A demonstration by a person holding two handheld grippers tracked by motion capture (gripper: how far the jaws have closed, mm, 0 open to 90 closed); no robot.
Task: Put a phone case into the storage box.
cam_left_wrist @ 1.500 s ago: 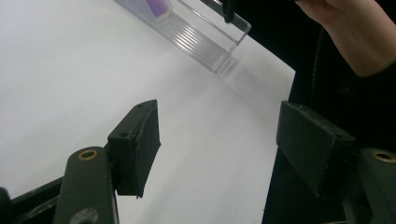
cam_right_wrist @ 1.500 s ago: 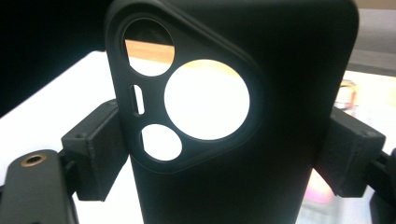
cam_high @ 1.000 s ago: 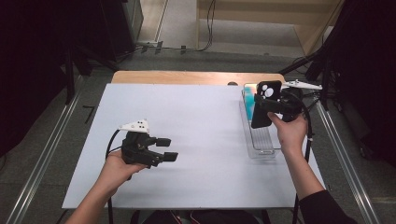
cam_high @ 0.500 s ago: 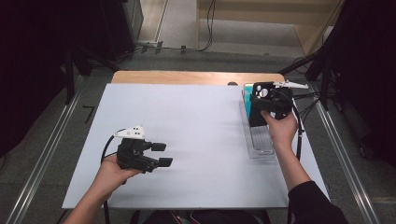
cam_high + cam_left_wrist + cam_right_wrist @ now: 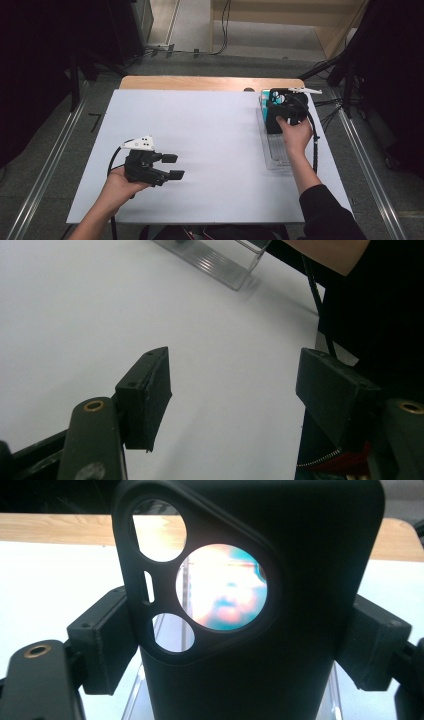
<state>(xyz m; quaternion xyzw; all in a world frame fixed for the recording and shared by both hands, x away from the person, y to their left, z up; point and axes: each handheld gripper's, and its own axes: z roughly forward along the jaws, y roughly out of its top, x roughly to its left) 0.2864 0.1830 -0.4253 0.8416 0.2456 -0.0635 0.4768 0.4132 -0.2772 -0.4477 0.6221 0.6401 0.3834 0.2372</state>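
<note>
A black phone case (image 5: pixel 250 670) with round camera cut-outs stands upright between the jaws of my right gripper (image 5: pixel 240 645), which is shut on its two sides. In the high view that gripper (image 5: pixel 281 106) holds the phone case (image 5: pixel 273 120) over the far end of a clear plastic rack (image 5: pixel 276 159) at the table's right. Something teal (image 5: pixel 263 100) sits at the rack's far end and shows blurred through the case's large hole. My left gripper (image 5: pixel 175 166) rests low at the front left, open and with nothing in it; its jaws (image 5: pixel 235 390) stand wide over the bare white surface.
The white table top (image 5: pixel 210 130) has a wooden strip (image 5: pixel 210 82) along its far edge. The clear rack (image 5: pixel 215 260) lies beyond the left gripper, with a dark sleeve (image 5: pixel 380 315) to its right. Cables trail from both grippers.
My right hand has sunk with the phone case toward the far end of the rack. The left hand has barely shifted, and its jaws stand as wide as before.
</note>
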